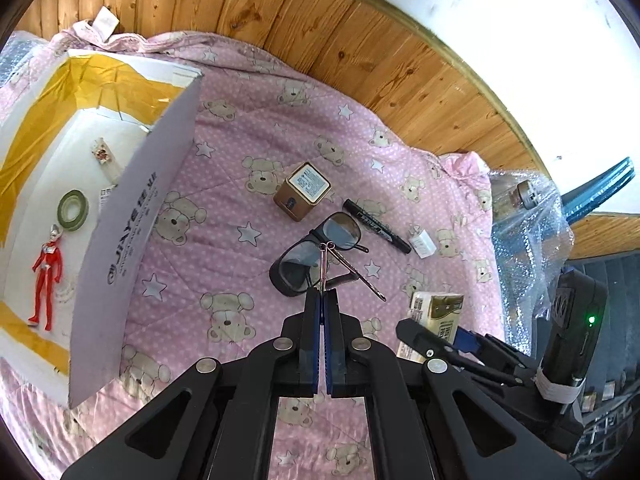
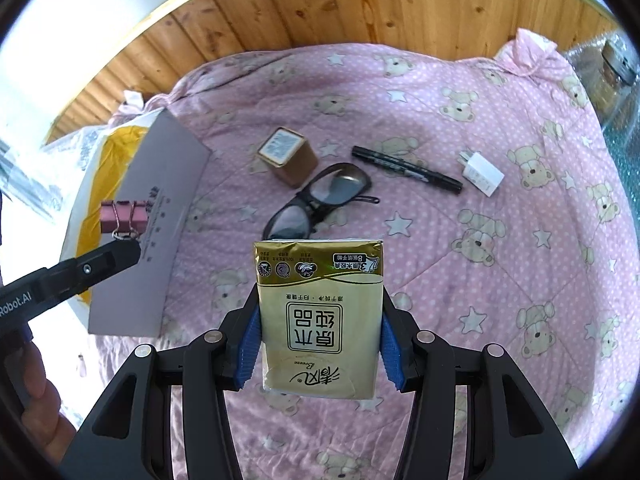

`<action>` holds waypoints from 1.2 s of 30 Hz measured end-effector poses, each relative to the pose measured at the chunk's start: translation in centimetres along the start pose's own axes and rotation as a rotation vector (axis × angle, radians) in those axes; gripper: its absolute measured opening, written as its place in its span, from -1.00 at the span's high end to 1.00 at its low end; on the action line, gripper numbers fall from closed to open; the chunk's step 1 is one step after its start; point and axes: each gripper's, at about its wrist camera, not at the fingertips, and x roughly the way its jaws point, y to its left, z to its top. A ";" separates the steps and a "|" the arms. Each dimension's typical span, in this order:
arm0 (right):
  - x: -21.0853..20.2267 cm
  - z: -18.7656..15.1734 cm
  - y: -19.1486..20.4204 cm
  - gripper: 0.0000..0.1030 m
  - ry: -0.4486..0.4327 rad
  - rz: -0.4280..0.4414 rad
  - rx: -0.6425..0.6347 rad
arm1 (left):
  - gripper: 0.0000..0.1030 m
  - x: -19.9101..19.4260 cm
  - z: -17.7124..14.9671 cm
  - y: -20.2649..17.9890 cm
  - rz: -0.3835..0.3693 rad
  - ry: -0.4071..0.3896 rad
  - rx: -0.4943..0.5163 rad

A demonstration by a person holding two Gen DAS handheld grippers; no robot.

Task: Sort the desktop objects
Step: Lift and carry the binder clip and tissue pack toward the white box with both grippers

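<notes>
A pink bear-and-star quilt (image 1: 256,128) covers the surface where the sorting takes place, with pine panelling (image 1: 360,40) curving behind it. In the left wrist view, the left gripper (image 1: 322,300) at lower centre has its jaws pressed together on the wire handle of a pink binder clip (image 2: 125,216); the right wrist view shows the clip raised at middle left, in front of the box wall. The right gripper (image 2: 318,320) clamps a gold tissue pack (image 2: 318,312) between its blue pads (image 2: 249,344), the pack lifted clear of the quilt at lower centre of that view.

At the left of the left wrist view stands an open white cardboard box (image 1: 132,216) with yellow tape along its flaps. On its floor lie a red and silver action figure (image 1: 47,272), a roll of green tape (image 1: 73,205) just above it, and a small flat packet (image 1: 105,156) nearer the far wall; the three lie apart from one another.

Loose on the quilt, mid-frame, are a small brown cube-shaped tin (image 1: 302,192), black-framed glasses (image 1: 316,256) just below it, a black marker (image 1: 378,226) to their right and a white charger plug (image 1: 423,243) beyond the marker's tip. Bubble wrap (image 1: 528,240) bunches at the right edge, with a jar (image 1: 520,196) showing through it. A person's fingers (image 2: 40,392) appear at the lower left of the right wrist view.
</notes>
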 end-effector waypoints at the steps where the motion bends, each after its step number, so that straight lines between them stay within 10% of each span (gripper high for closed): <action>1: -0.3 -0.1 0.3 -0.04 -0.003 0.002 -0.007 | 0.97 -0.4 -0.1 0.0 -0.004 -0.007 -0.001; 36: -5.1 -3.3 9.4 -0.04 -0.057 0.024 -0.176 | 0.97 -9.6 -4.1 2.6 -0.046 -0.154 -0.058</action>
